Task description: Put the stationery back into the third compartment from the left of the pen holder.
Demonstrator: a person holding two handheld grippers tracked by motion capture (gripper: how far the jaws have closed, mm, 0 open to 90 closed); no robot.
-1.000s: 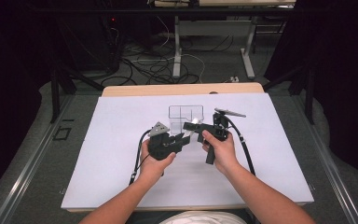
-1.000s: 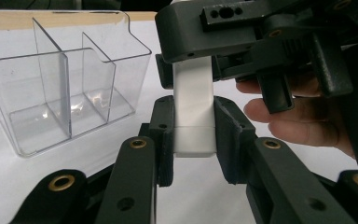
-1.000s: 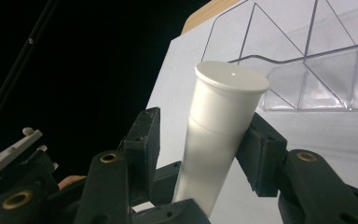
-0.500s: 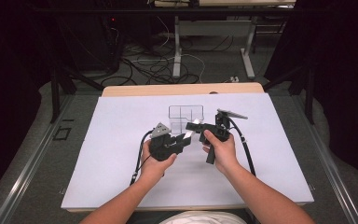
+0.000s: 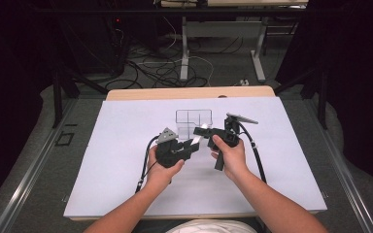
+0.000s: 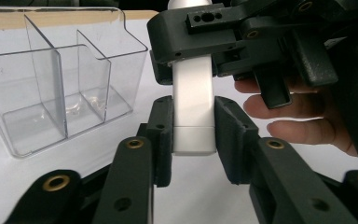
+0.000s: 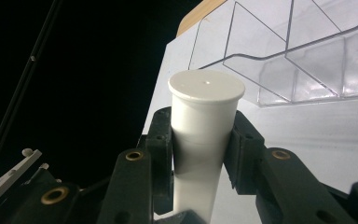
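A white capped tube (image 6: 193,112) hangs level between my two grippers, just in front of a clear divided organizer (image 5: 193,116). My right gripper (image 7: 200,144) is shut on the tube (image 7: 206,107) just under its cap. My left gripper (image 6: 193,126) has its pads against the tube's other end. Its jaws have just been easing open a little, with the tube still between them. In the high view the left gripper (image 5: 189,144) and right gripper (image 5: 205,131) face each other over the white mat, and the tube (image 5: 197,137) bridges them.
The organizer (image 6: 51,93) stands empty, with several compartments, close beyond the grippers. The white mat (image 5: 126,170) covers the table, with its wooden edge (image 5: 141,93) at the far side. A cable (image 5: 257,155) trails from each gripper. Cables lie on the floor beyond.
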